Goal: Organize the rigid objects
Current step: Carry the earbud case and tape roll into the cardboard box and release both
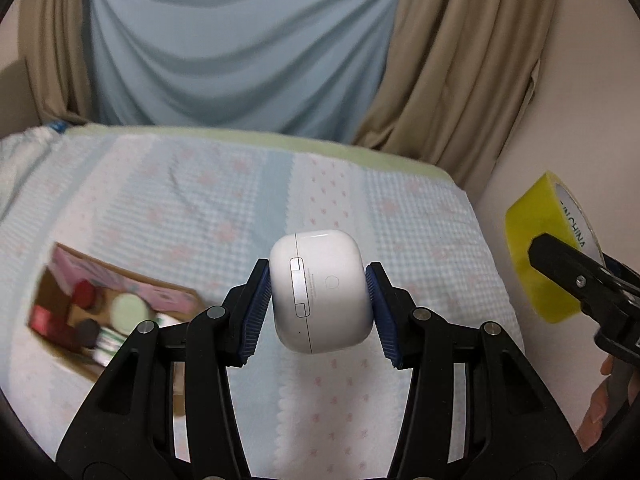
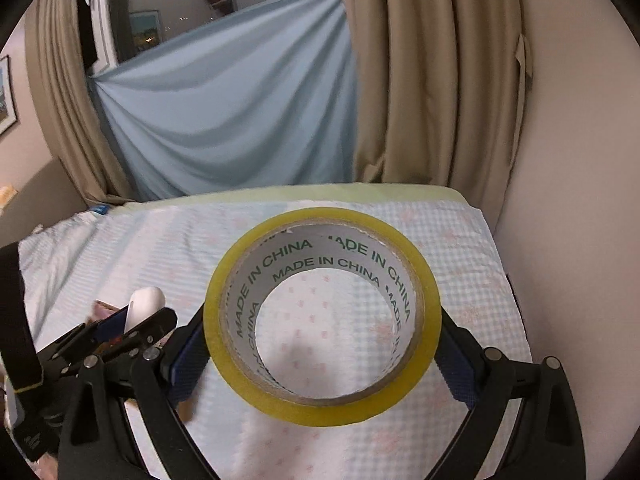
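Earbud case (image 1: 318,290) pinched in left hand-held gripper (image 1: 318,308); right hand-held gripper (image 2: 322,354) clamps tape roll (image 2: 322,316).

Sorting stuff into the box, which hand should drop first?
Probably left: the left hand-held gripper holds the white earbud case nearer the cardboard box; the right hand-held gripper with the tape roll is farther.
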{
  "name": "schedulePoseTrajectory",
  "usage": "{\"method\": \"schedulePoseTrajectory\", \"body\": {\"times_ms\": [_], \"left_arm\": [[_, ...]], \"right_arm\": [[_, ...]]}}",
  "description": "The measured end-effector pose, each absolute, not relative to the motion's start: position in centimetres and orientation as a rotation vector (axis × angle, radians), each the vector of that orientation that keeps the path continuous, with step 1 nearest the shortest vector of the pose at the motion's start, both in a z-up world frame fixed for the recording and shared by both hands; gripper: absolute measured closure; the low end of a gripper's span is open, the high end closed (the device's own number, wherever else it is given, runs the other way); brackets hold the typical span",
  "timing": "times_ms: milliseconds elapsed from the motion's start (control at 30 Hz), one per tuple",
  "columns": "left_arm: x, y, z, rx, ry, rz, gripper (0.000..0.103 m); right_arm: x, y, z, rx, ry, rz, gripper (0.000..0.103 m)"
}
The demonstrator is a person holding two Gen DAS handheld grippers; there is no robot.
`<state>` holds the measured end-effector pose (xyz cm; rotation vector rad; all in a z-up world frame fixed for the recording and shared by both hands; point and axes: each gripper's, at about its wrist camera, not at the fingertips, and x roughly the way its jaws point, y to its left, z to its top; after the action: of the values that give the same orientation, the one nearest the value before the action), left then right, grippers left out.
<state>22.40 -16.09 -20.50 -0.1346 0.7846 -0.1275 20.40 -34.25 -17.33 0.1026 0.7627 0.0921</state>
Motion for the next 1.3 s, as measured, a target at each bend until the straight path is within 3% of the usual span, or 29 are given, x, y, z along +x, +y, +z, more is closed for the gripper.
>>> {"method": "schedulePoseTrajectory", "body": {"times_ms": [300,567,900,1300], "left_arm": [[20.1,-7.8,-13.9,-0.132,0.751,-0.093,0.059],[20.7,3.1,-13.7,-0.183,0.792,-0.106,0.059],[23.9,16.1,-17.1,-0.113,0.881,-0.168,0.059],[28.8,23.3,-26.7,-0.089,1.037,-0.169,0.059]], "right_arm": [[17.4,-27.4,-12.0,0.12,0.746,0.199,0.007],[16.7,-18.5,-12.2,0.119,0.808,0.215,0.007],[18.7,-7.0,-16.6,0.308,0.934,0.131,0.007],[24.3,-1.1,-26.5,0.361,1.178,0.073,0.007]]}}
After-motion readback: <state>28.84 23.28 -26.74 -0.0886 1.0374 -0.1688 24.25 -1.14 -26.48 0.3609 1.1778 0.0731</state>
